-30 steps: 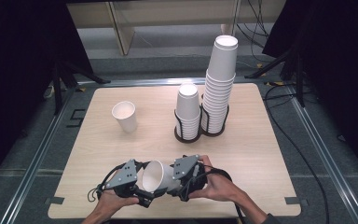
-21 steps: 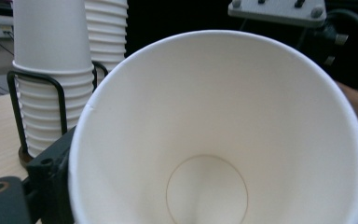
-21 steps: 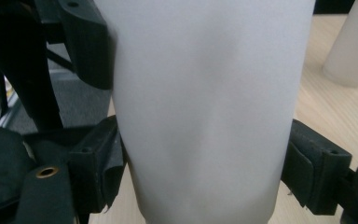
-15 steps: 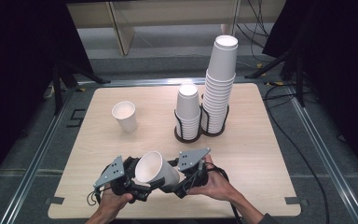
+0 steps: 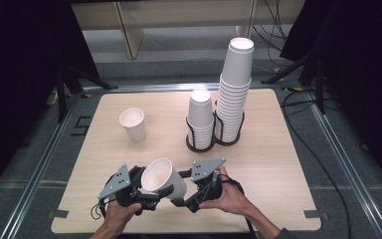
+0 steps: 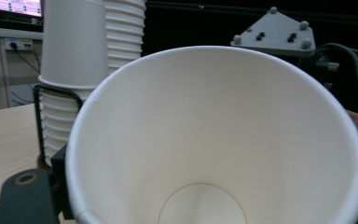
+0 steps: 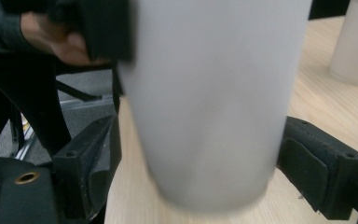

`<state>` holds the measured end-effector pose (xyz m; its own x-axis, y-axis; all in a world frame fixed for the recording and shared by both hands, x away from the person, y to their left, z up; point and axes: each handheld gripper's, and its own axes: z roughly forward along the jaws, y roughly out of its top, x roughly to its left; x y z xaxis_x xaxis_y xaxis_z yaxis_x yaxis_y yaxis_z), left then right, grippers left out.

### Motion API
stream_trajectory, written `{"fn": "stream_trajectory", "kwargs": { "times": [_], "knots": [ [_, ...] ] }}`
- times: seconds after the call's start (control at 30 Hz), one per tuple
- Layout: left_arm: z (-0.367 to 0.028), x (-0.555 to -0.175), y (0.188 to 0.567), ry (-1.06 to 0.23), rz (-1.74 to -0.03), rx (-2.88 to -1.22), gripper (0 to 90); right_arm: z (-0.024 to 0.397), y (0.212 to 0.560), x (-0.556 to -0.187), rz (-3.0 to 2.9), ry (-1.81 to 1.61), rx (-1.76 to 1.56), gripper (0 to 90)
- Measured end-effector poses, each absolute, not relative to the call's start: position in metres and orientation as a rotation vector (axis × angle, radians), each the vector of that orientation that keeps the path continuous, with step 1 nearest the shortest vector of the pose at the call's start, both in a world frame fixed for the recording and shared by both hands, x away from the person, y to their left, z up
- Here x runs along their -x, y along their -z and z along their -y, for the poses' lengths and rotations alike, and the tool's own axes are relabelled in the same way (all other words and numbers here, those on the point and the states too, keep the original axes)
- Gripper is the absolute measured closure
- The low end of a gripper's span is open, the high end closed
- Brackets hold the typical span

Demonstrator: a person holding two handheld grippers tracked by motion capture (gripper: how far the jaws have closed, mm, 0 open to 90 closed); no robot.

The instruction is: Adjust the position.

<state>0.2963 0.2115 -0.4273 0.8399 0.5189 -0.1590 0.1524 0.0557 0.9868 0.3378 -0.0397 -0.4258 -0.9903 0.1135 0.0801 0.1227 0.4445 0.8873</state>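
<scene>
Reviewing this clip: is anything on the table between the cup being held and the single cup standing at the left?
Nothing visible. Between the held cup and the lone cup there is only bare table. The two cup stacks stand off to the right, clear of that path.
</scene>
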Motion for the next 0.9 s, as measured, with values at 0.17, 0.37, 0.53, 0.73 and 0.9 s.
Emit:
{"fn": "stream_trajectory", "kwargs": {
  "times": [0.17,0.37,0.53,0.73,0.9],
  "knots": [
    [-0.220,-0.301,0.429,-0.377,-0.631,-1.543,15.3,0.053,0.431,-0.339,2.719,1.577,0.301,16.7],
    [-0.229,-0.307,0.431,-0.448,-0.696,-1.560,15.4,0.069,0.436,-0.343,2.793,1.548,0.397,18.0],
    [-0.234,-0.311,0.432,-0.486,-0.729,-1.569,15.4,0.079,0.437,-0.343,2.816,1.542,0.450,19.2],
    [-0.238,-0.316,0.435,-0.532,-0.753,-1.570,15.4,0.087,0.440,-0.341,2.827,1.513,0.536,20.1],
    [-0.241,-0.317,0.436,-0.556,-0.792,-1.605,15.4,0.093,0.443,-0.340,2.860,1.488,0.578,19.9]
  ]
}}
